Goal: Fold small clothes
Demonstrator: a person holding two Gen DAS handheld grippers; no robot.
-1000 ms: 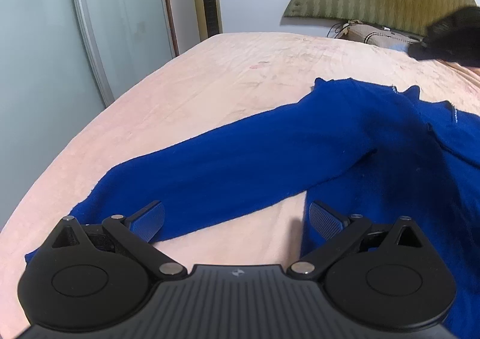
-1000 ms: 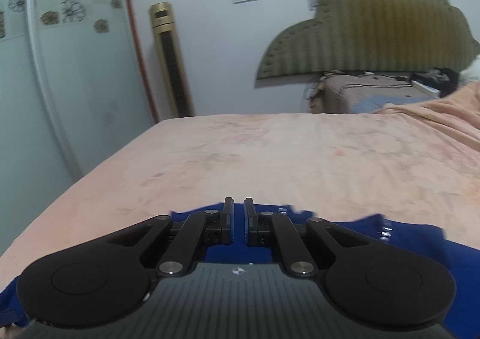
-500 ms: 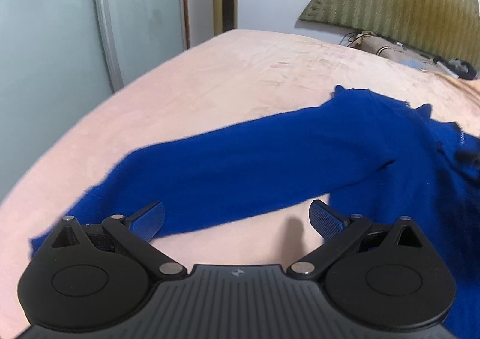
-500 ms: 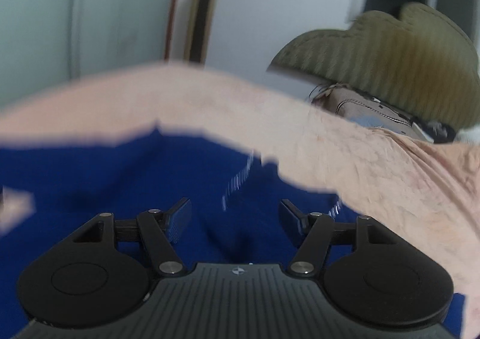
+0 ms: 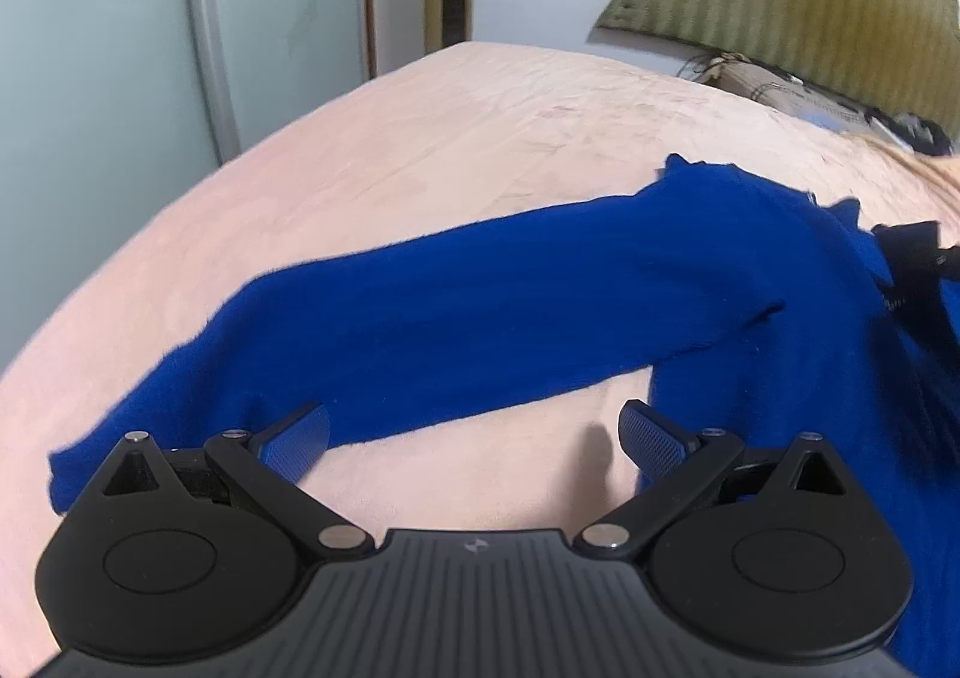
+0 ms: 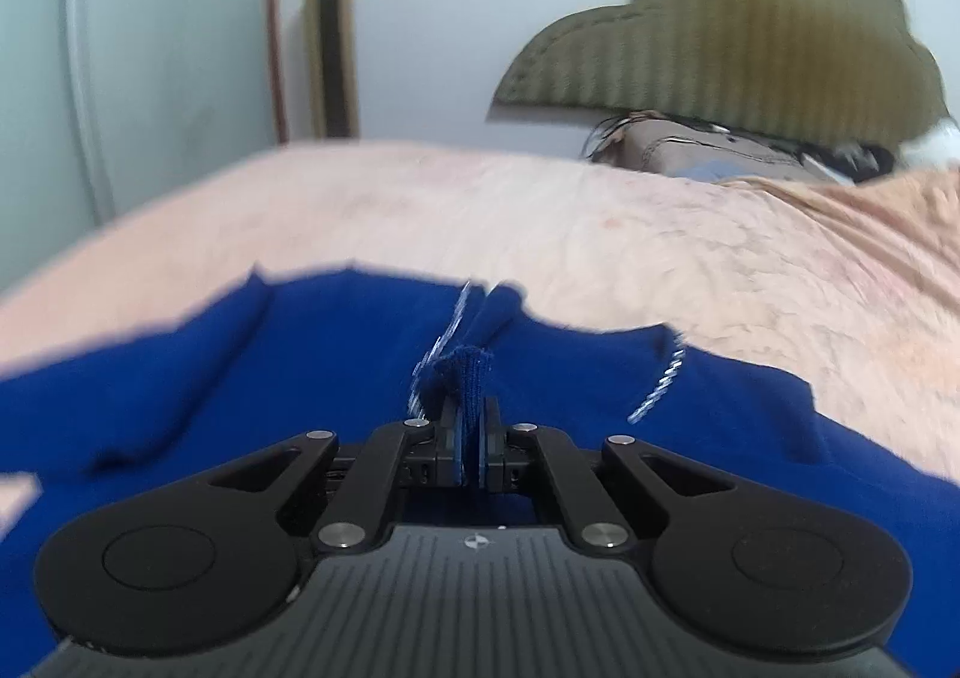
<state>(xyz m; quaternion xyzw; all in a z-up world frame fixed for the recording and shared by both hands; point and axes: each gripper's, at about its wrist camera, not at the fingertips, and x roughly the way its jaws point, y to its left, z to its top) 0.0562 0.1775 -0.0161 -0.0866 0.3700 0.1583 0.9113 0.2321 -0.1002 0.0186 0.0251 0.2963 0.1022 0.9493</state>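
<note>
A royal-blue sweater (image 5: 510,312) lies spread on a pink bedspread (image 5: 420,150), one long sleeve stretched out to the left. My left gripper (image 5: 477,435) hovers open above the bare sheet below that sleeve, with nothing between its fingers. In the right wrist view my right gripper (image 6: 469,426) is shut on a bunched fold of the sweater (image 6: 300,366) near its neckline, and a tuft of blue knit sticks up between the pads. The right gripper (image 5: 912,252) also shows as a dark shape at the right edge of the left wrist view.
An olive padded headboard (image 6: 720,36) stands at the far end of the bed, with a beige pillow (image 6: 708,150) below it. A gold standing unit (image 6: 330,36) and a pale wardrobe door (image 5: 90,48) line the wall to the left of the bed.
My right gripper opened, dropped onto the sweater's neck area and closed on a fold of it. The left gripper stayed open over the sleeve, only rolling slightly.
</note>
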